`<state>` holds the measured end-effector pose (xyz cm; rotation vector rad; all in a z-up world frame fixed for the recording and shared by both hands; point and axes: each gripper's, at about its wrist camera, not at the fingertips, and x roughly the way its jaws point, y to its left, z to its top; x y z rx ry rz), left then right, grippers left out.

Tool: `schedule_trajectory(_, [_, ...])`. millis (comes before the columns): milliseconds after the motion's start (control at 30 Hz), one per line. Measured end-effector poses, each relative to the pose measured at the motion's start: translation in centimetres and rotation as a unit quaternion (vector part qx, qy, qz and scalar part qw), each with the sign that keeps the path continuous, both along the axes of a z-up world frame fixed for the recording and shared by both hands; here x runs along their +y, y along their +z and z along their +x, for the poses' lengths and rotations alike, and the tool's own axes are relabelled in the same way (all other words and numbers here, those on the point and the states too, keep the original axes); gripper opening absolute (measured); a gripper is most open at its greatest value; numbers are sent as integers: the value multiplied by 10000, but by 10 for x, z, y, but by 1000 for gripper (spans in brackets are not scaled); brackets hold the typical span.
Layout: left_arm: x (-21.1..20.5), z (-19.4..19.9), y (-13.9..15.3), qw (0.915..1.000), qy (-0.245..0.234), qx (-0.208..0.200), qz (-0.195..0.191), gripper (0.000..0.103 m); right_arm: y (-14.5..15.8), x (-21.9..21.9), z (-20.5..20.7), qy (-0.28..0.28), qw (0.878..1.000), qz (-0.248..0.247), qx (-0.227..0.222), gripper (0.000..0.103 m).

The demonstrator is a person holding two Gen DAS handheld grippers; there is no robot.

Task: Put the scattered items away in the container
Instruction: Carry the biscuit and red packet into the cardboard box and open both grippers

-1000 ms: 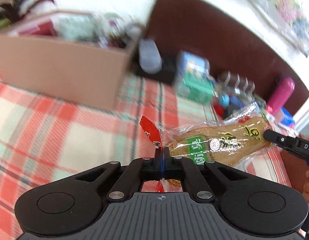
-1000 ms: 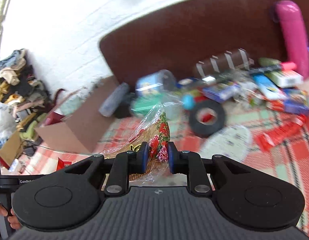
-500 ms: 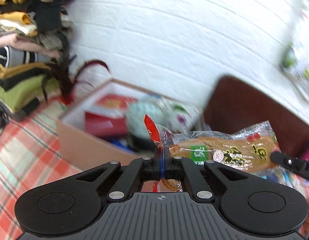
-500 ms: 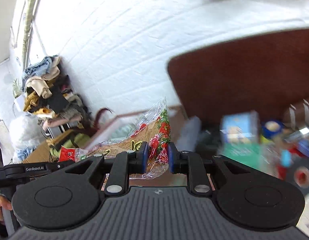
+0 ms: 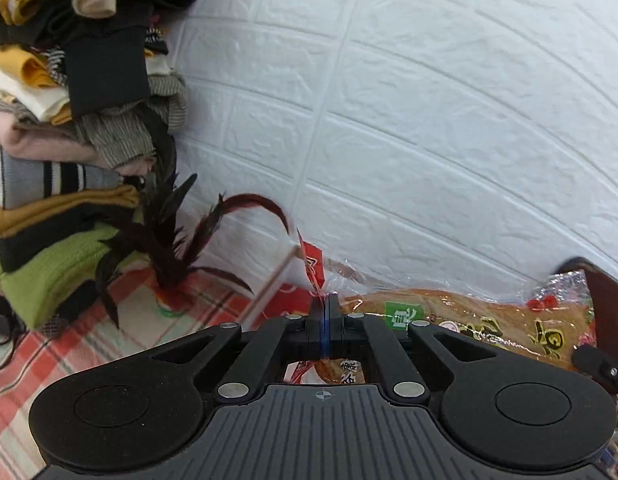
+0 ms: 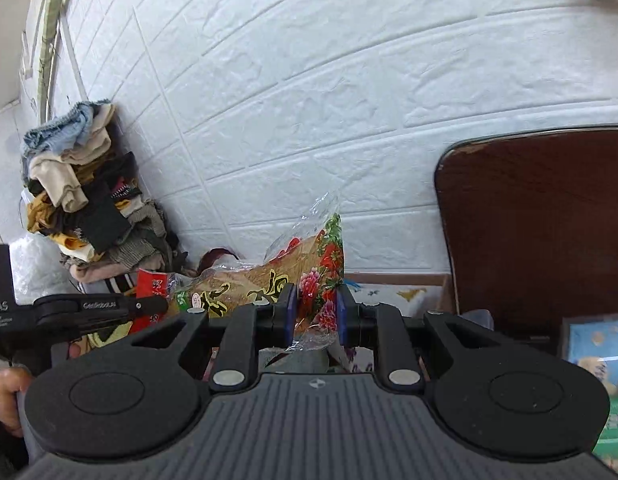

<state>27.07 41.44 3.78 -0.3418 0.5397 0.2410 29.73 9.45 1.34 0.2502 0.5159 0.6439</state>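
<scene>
1. The left tool point(image 5: 324, 307) is pinching the red-tipped end of the snack bag point(image 5: 481, 320), its two fingers pressed tight together on the plastic.
2. The right tool point(image 6: 313, 312) is clamping the flowered end of the same bag point(image 6: 245, 284), crinkled clear wrap bunching between its blue pads point(image 6: 289, 312).
3. The bag is hanging stretched between the two tools, up off the checked cloth point(image 5: 69, 344), running out toward 3 o'clock in the left view and toward 9 o'clock in the right one.
4. A white brick wall point(image 5: 429, 120) is filling the background at 12 o'clock.
5. A pile of folded clothes point(image 5: 61, 120) is sitting at 10 o'clock in the left view, with dark feathers point(image 5: 169, 248) sticking out just below it.
6. A brown board point(image 6: 549, 232) is leaning at 3 o'clock in the right view.
7. A person's hand point(image 6: 7, 400) is gripping the left tool's handle at 8 o'clock.
</scene>
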Motion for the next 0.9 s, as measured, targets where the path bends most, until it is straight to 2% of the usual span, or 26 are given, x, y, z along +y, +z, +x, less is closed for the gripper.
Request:
schedule_trajectory(67, [9,19,-11,9999,106,29,-25,1,-8,13,10,-10,10000,-81,-55,27])
schedule_trajectory(100, [13,28,-18,9999,160,53,-35,18,-15,21,15,-21,9998,-202,-67,30])
schedule_trajectory(133, [16,31,-24,9998,182,88,-31,28,-22,26,18,-13,9992,-406,-27,49])
schedule_trajectory(167, [19,30,-28,9997,185,130,-18,29,-30,32,22,-5,9981,-610,13,57])
schedule_trajectory(200, [21,29,-33,9997,187,172,-4,29,-37,35,24,-9,9971,-755,39,57])
schedule_trajectory(367, [34,26,-55,9990,199,384,63,29,-57,24,30,-171,9976,-648,192,55])
schedule_trajectory(500, [33,20,-53,9991,101,389,123,29,-61,31,25,-38,9973,-714,185,55])
schedule_trajectory(533, [30,19,-52,9990,60,408,159,32,-59,34,23,-2,9973,-712,185,55])
schedule_trajectory(633, [19,15,-50,9986,-58,508,128,79,-54,39,16,111,9973,-705,183,55])
schedule_trajectory(667, [14,12,-49,9986,-102,514,102,88,-52,38,13,154,9973,-703,169,56])
schedule_trajectory(700, [9,8,-48,9985,-146,520,75,90,-50,37,10,197,9972,-701,156,56])
schedule_trajectory(833, [-11,-7,-41,9971,-452,592,-134,97,-42,25,-6,297,9978,-586,42,80])
schedule_trajectory(900, [-23,-18,-36,9967,-514,581,-247,100,-38,14,-18,338,9984,-455,-1,87])
